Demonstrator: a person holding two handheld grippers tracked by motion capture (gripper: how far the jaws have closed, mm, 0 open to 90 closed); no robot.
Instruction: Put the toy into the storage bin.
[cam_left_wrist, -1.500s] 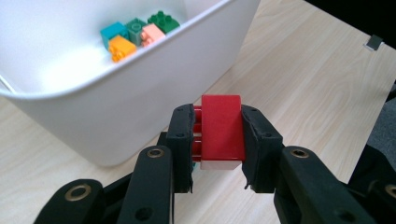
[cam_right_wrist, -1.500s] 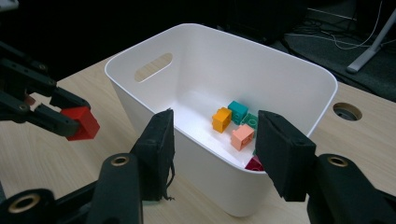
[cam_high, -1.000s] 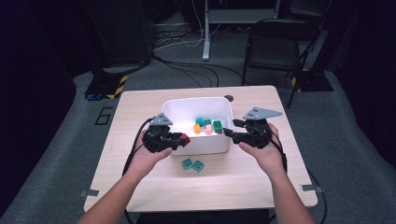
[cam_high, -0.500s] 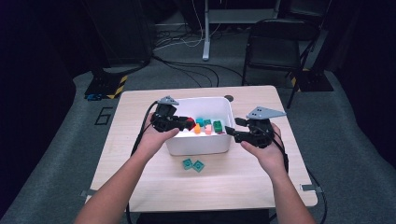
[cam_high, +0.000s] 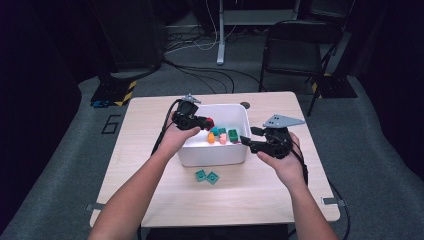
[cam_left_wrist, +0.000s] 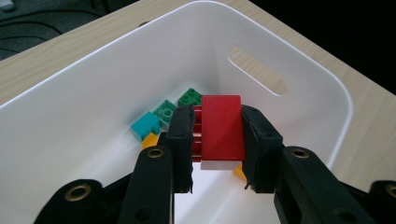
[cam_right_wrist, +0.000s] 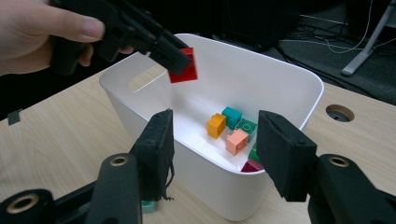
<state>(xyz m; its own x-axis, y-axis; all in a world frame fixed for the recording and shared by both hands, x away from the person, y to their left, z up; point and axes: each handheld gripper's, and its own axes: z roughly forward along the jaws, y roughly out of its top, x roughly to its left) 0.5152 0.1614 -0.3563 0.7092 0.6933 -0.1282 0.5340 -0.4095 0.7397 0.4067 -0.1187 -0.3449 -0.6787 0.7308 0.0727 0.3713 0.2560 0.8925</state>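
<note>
My left gripper (cam_high: 205, 122) (cam_left_wrist: 215, 140) is shut on a red brick (cam_left_wrist: 221, 127) (cam_right_wrist: 183, 65) (cam_high: 209, 122) and holds it above the inside of the white bin (cam_high: 235, 155) (cam_left_wrist: 299, 70) (cam_right_wrist: 299, 74), over its left part. Several bricks lie on the bin's floor: teal (cam_left_wrist: 145, 125), green (cam_left_wrist: 191, 97), orange (cam_right_wrist: 216, 125) and salmon (cam_right_wrist: 236, 141). Outside the bin's right wall my right gripper (cam_high: 247, 142) (cam_right_wrist: 217, 156) stands open, nothing between its jaws.
Two teal bricks (cam_high: 207, 176) lie on the wooden table (cam_high: 140, 165) just in front of the bin. A round hole (cam_right_wrist: 339, 112) is in the tabletop behind the bin. A folding chair (cam_high: 295, 45) and cables stand on the floor beyond the table.
My left gripper has carried the red brick from the bin's front left corner up and over the rim, so it now hangs above the bin's inside. The right gripper has stayed put.
</note>
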